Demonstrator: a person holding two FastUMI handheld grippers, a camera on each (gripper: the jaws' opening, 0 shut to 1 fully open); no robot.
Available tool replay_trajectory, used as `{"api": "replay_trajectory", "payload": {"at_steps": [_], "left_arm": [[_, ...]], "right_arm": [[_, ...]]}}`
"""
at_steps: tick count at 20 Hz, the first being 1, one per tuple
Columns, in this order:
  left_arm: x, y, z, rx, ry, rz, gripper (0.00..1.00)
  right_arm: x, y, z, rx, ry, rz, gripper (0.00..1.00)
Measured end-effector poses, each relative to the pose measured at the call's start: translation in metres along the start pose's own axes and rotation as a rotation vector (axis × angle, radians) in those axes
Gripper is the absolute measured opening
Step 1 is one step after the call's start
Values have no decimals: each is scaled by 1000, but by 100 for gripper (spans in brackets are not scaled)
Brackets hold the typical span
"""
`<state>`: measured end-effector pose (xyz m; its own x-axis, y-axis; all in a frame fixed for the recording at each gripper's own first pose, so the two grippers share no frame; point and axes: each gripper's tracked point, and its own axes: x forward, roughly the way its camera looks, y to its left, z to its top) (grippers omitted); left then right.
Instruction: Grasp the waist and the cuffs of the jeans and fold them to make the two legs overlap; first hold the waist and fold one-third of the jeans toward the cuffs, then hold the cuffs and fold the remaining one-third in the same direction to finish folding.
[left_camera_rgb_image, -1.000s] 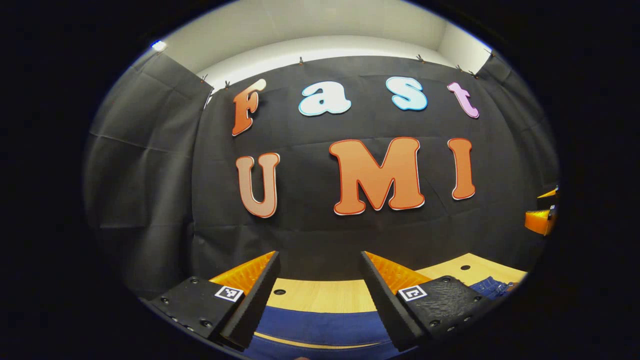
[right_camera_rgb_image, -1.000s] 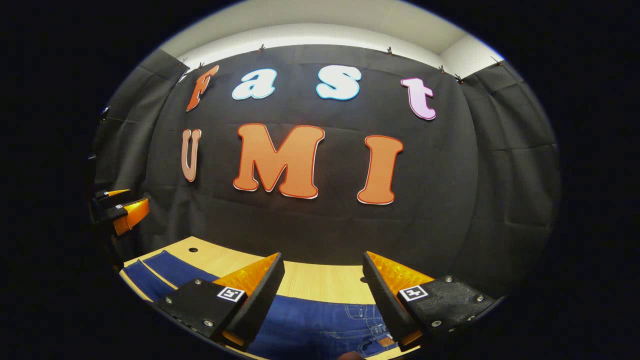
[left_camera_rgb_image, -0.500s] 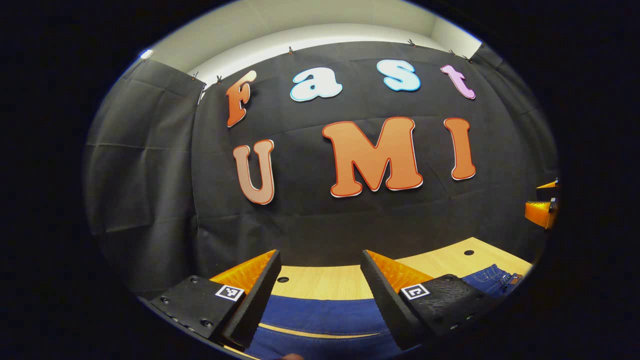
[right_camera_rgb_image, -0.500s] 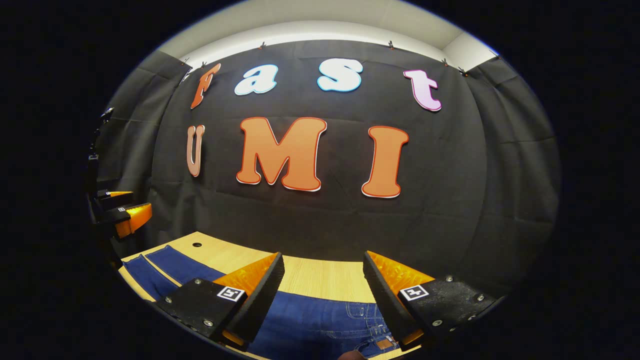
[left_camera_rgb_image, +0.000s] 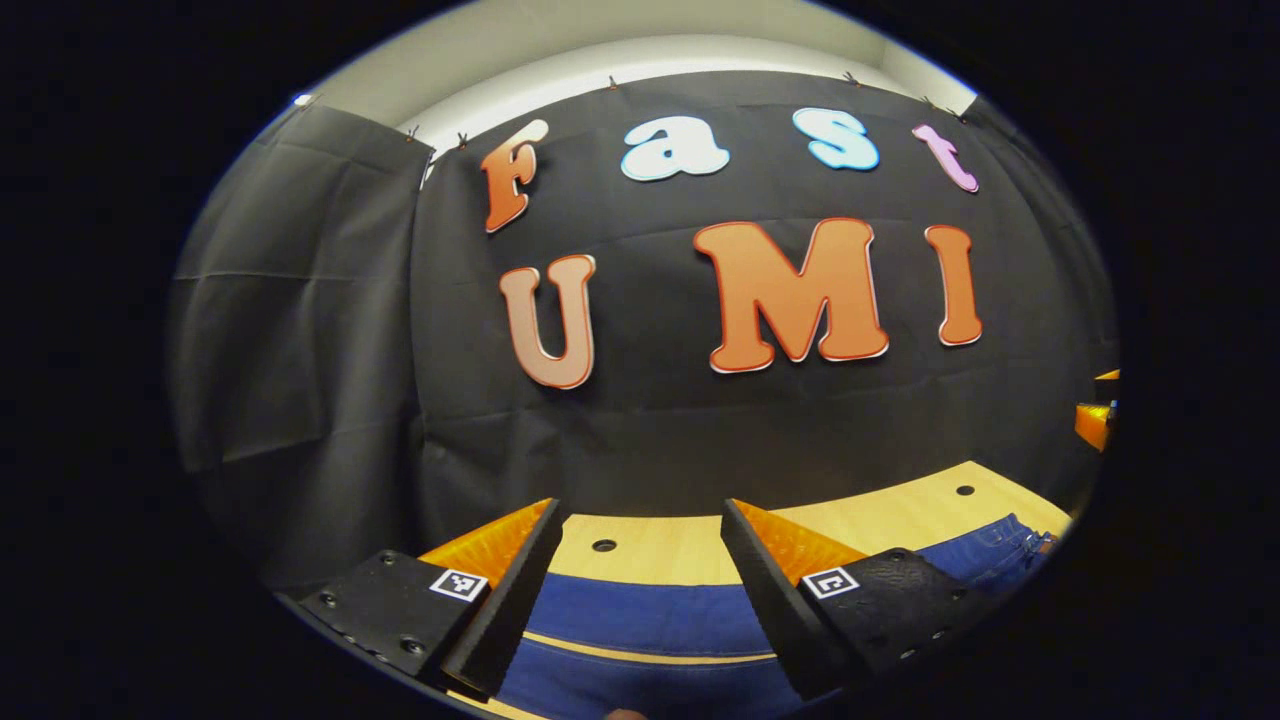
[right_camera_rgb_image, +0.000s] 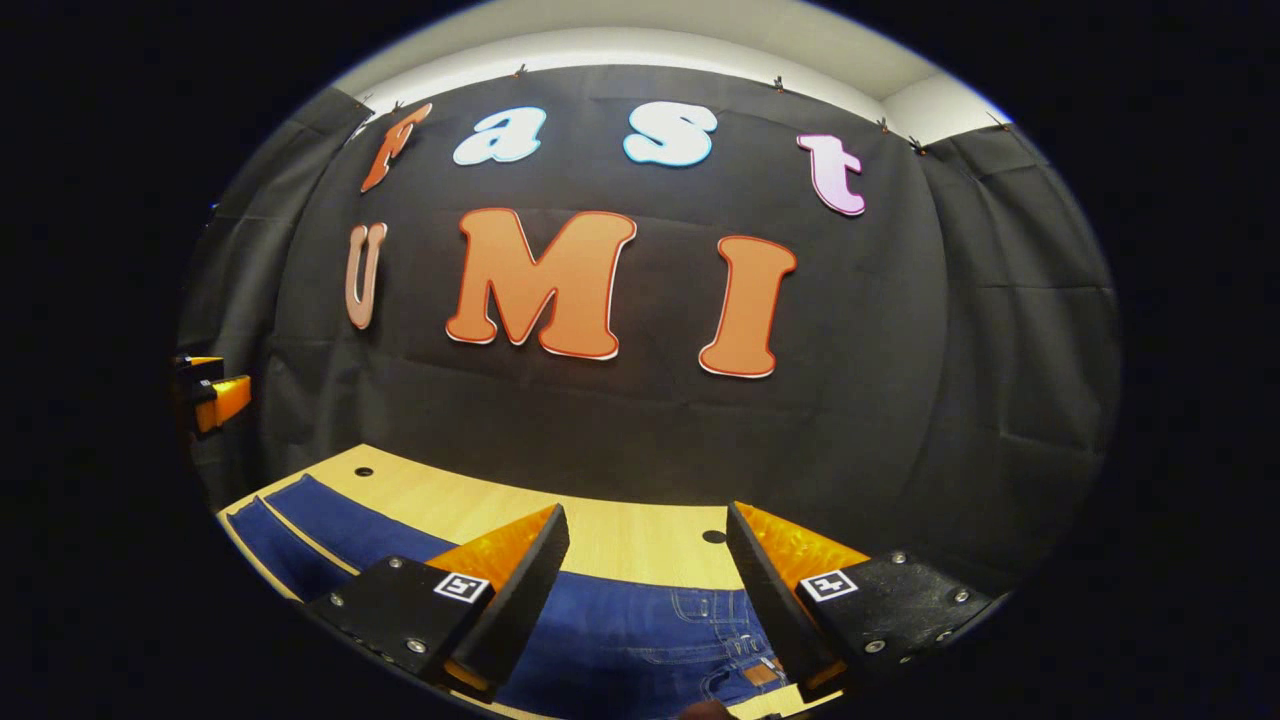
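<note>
My left gripper (left_camera_rgb_image: 640, 570) hangs with jaws apart, jeans (left_camera_rgb_image: 650, 625) flat on the table (left_camera_rgb_image: 680, 545) at 6 o'clock beneath them. My right gripper (right_camera_rgb_image: 645, 570) gapes too, jeans waist (right_camera_rgb_image: 690, 640) below, touching neither.

Left gripper view: the camera sits low above the light wooden table (left_camera_rgb_image: 880, 515), facing the black cloth back wall (left_camera_rgb_image: 650, 420) nearly level, with its own left gripper (left_camera_rgb_image: 640, 590) at the bottom and the legs of the blue denim jeans (left_camera_rgb_image: 640, 625) close beneath. Right gripper view: same height and heading, set further along the table (right_camera_rgb_image: 620, 535), over the jeans' (right_camera_rgb_image: 640, 640) waist, its own right gripper (right_camera_rgb_image: 645, 600) at the bottom. Both views share the wall (right_camera_rgb_image: 620, 410), table and jeans; each catches the other gripper at its edge, the right one (left_camera_rgb_image: 1095, 420) and the left one (right_camera_rgb_image: 215, 395).
</note>
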<state>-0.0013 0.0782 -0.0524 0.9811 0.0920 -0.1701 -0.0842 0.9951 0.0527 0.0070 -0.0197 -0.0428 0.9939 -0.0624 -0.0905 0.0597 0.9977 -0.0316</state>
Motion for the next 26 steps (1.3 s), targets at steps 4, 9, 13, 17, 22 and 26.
{"api": "replay_trajectory", "payload": {"at_steps": [4,9,13,17,22,26], "left_arm": [[9,48,-24,-6,58,29,98],[14,103,-69,-74,167,73,98],[16,139,-117,-127,279,113,98],[15,161,-161,-197,399,126,99],[9,172,-209,-301,531,136,98],[6,183,-242,-389,627,144,98]], "right_arm": [[-7,-7,-14,21,66,-41,97],[-11,-19,-40,40,148,-86,97],[-10,-27,-76,78,245,-120,98],[-11,-36,-115,185,374,-143,98],[-18,-45,-189,452,625,-197,98],[-30,-58,-221,648,724,-244,98]]}}
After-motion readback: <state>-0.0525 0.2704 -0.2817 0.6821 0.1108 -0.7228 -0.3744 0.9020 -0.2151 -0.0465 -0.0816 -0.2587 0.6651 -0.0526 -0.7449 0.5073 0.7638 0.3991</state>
